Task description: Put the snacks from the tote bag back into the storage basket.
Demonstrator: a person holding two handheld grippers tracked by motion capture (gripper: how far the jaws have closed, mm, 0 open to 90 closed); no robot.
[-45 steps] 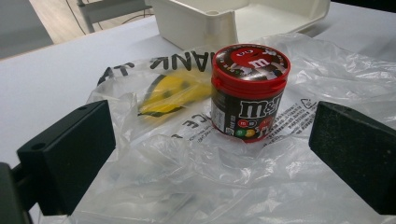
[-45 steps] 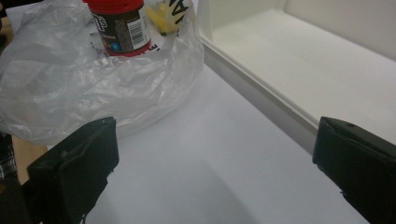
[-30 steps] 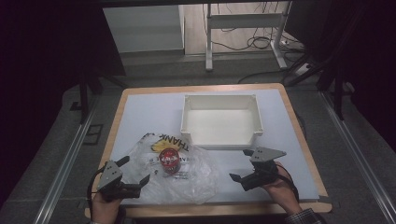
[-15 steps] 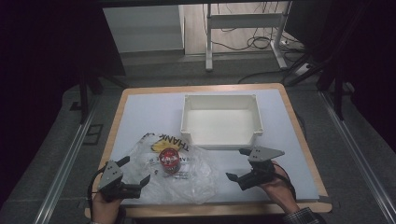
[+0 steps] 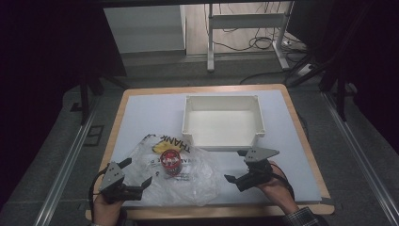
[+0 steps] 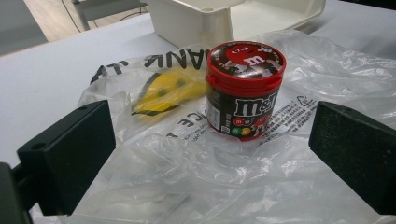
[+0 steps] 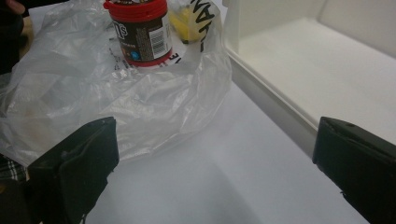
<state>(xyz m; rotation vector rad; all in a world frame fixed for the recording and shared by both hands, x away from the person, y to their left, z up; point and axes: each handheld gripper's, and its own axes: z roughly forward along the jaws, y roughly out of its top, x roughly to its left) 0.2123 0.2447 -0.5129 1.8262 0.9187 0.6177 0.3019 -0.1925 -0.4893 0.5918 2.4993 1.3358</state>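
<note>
Both grippers spread wide, holding nothing. Left gripper [image 5: 134, 176] sits at the plastic bag's [image 5: 197, 181] near-left edge, right gripper [image 5: 244, 169] just off its right edge. One M&M's tub [image 6: 244, 91] stands upright on the bag, near the one white bin [image 5: 222, 120]. Risk: film drags or snags, tub tips. One yellow smiley print [image 6: 170, 91].

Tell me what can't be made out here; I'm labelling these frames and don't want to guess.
- M&M's tub: right gripper view, lid cut off by the top edge.
- Yellow print on the plastic bag: left gripper view, creased film hides what it depicts.
- Bag lettering: high view, folds break it up.
- White bin: right gripper view, far walls cut off.
- Left tongs: high view, hand cut off by the bottom edge.
</note>
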